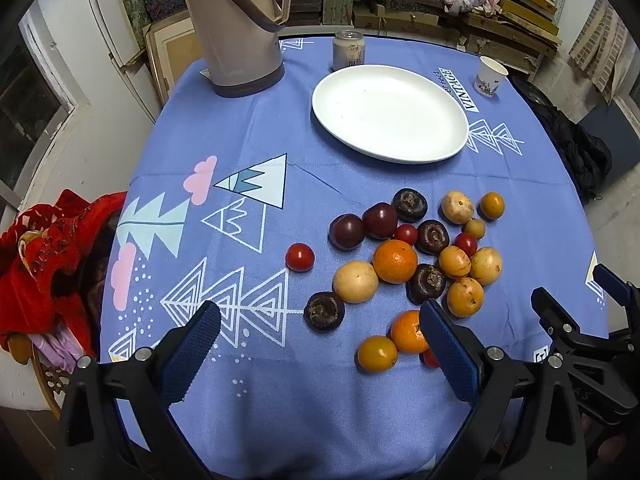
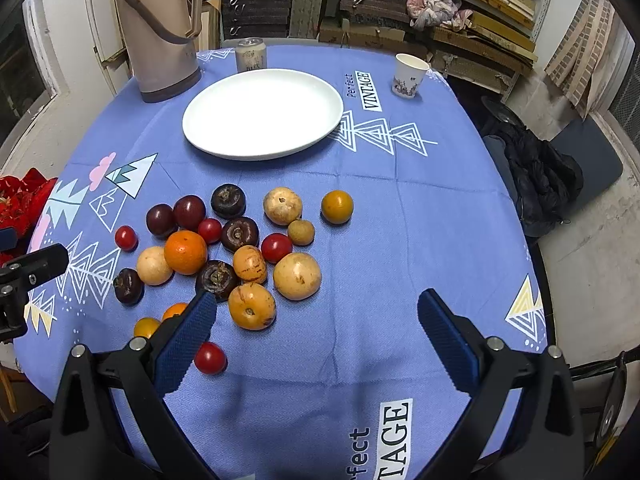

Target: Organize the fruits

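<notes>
The left gripper [image 1: 320,328] hung at six o'clock over the counter [image 1: 248,128], jaws spread wide and holding nothing. The jug [image 1: 236,24] stood at eleven o'clock, the white plate [image 1: 390,114] at one. The fruits [image 2: 224,248] lay loose below it. The right gripper [image 2: 318,320] gaped equally wide, empty.

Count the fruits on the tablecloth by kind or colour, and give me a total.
Red cherry tomatoes: 4
Dark red plums: 2
Dark brown fruits: 4
Oranges: 2
Pale yellow fruits: 3
Yellow-orange fruits: 4
Small tan fruit: 1
Total: 20
</notes>
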Available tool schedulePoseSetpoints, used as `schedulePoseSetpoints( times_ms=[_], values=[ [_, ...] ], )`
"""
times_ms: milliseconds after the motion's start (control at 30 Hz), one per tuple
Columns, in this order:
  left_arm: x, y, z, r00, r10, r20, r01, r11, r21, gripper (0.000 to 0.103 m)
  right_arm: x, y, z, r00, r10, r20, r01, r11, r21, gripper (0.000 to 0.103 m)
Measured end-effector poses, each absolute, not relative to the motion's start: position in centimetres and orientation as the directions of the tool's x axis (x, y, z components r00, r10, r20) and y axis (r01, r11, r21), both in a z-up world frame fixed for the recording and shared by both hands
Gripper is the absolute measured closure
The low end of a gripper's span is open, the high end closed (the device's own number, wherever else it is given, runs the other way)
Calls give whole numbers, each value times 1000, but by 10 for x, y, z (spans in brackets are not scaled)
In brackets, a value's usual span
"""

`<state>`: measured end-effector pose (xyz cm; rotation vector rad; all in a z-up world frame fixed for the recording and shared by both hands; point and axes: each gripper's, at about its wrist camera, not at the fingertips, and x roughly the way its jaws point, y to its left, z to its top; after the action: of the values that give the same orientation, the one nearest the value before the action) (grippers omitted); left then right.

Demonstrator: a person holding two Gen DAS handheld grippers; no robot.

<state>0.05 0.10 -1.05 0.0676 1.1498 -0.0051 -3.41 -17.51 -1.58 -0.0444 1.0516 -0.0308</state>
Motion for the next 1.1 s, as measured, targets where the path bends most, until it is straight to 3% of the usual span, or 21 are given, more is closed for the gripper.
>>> schedulePoseSetpoints(
  times_ms=[1100],
  values=[
    [2, 5, -13, 389, 42, -920, 28, 998, 57, 3, -30, -171, -18, 490, -47, -870, -3, 998, -56, 4]
  ],
)
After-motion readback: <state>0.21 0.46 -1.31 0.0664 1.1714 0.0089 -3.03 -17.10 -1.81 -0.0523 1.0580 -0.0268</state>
